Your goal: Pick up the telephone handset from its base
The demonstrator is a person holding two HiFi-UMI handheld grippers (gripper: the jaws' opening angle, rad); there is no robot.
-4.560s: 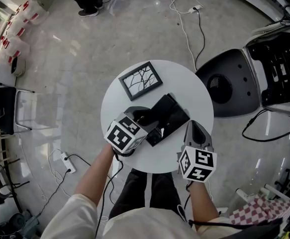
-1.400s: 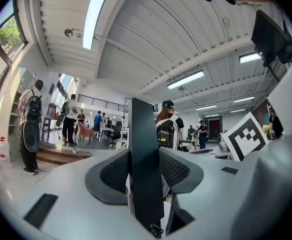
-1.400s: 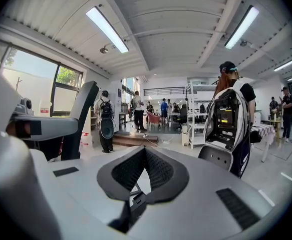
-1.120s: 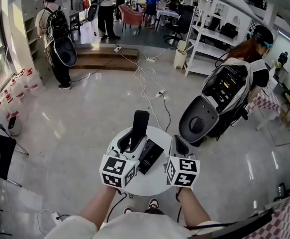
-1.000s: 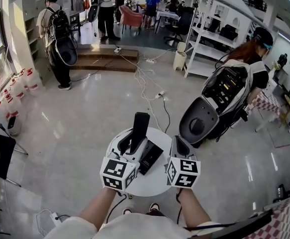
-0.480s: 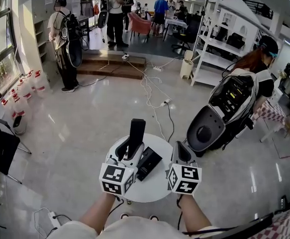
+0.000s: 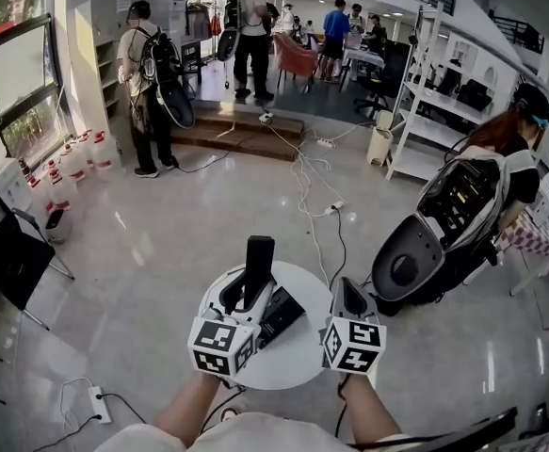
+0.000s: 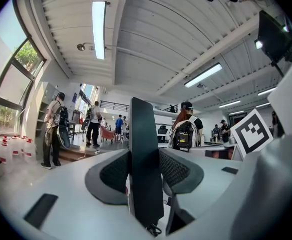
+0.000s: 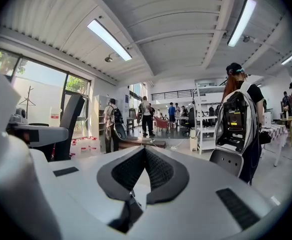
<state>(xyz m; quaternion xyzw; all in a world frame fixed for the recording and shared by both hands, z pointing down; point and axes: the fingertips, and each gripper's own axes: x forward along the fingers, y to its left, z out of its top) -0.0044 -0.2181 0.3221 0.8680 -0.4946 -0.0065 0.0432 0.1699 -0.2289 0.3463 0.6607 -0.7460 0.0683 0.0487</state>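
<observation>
A black telephone handset (image 7: 258, 262) stands upright above the round white table (image 7: 293, 365), and my left gripper (image 7: 246, 295) is shut on its lower part. In the left gripper view the handset (image 8: 143, 134) fills the gap between the two dark pads (image 8: 113, 171), which press on its sides. Its black base (image 7: 283, 311) lies on the table just right of the handset, apart from it. My right gripper (image 7: 349, 299) hovers at the table's right side. Its pads (image 9: 130, 171) meet with nothing between them. In the right gripper view the handset (image 9: 68, 119) shows at far left.
A large black-and-white device (image 7: 444, 234) stands on the floor to the right, with a person beside it. Cables (image 7: 312, 186) run across the floor behind the table. A power strip (image 7: 98, 403) lies at lower left. A dark chair (image 7: 1, 248) stands at left. Several people stand far back.
Since the oldest frame the handset has come off its base and now stands upright in the left gripper. The head view has lifted toward the room. Over the last second the grippers hardly shift.
</observation>
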